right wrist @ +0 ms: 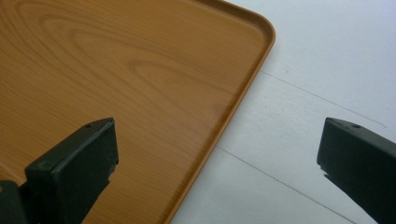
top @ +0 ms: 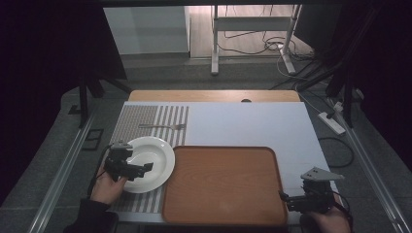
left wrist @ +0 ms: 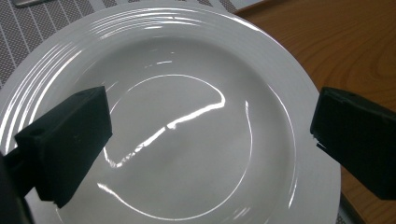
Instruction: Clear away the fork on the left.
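Left hand-held gripper [top: 145, 168] over the plate [top: 158, 150], not grabbing yet

From the high view, the white plate sat on the striped placemat [top: 145, 116] at the left of the surface [top: 243, 121], touching the wooden tray [top: 223, 184], a fork [top: 163, 126] just beyond it; my right hand-held gripper [top: 284, 196] hung at the tray's near right corner. In the left gripper view my jaws were wide open over the plate's [left wrist: 187, 121] bowl, holding nothing. It looked glossy, stiff, breakable and slippery, so I figured the rim was the place to pinch. In the right gripper view those jaws gaped wide too, empty, straddling the tray [right wrist: 116, 70] edge.
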`<state>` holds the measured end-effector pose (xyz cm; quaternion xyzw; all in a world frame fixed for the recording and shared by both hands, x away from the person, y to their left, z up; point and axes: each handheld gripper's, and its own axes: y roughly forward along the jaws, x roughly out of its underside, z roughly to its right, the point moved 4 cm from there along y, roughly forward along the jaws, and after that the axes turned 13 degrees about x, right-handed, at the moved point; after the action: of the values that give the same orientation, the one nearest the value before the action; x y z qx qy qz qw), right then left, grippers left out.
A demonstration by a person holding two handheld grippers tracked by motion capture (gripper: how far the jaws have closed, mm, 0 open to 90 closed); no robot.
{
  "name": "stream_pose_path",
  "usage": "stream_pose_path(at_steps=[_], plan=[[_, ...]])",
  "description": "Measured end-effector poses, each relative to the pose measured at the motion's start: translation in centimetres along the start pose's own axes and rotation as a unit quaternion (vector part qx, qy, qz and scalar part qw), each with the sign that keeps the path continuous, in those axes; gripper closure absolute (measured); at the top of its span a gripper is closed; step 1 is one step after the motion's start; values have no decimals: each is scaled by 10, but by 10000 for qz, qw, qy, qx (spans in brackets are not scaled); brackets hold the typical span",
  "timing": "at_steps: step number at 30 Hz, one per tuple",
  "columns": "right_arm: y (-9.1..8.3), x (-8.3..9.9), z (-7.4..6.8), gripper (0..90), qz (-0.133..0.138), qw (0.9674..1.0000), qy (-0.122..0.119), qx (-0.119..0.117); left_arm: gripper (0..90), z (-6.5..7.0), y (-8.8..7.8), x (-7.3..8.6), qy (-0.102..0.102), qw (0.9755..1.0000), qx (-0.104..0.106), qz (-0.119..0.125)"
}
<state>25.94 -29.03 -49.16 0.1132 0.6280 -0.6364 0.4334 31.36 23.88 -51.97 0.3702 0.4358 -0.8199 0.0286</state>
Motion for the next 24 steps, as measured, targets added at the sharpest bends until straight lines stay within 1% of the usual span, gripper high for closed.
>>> stream_pose_path(at_steps=[4,7,16,17,24], plan=[[0,0,0,0,2,10000,1,-6,0,-4,3,-4,-36,10000,-43,-15],[0,0,0,0,-5,10000,-3,-11,1,-9,7,-9,-48,9999,-130,-60],[1,0,0,0,-19,10000,-7,-19,11,-19,17,-21,-11,9998,-149,-154],[1,0,0,0,-23,10000,-5,-20,11,-21,19,-25,10,9998,-139,-168],[1,0,0,0,-30,10000,-4,-23,0,-28,27,-34,56,9997,-105,-221]])
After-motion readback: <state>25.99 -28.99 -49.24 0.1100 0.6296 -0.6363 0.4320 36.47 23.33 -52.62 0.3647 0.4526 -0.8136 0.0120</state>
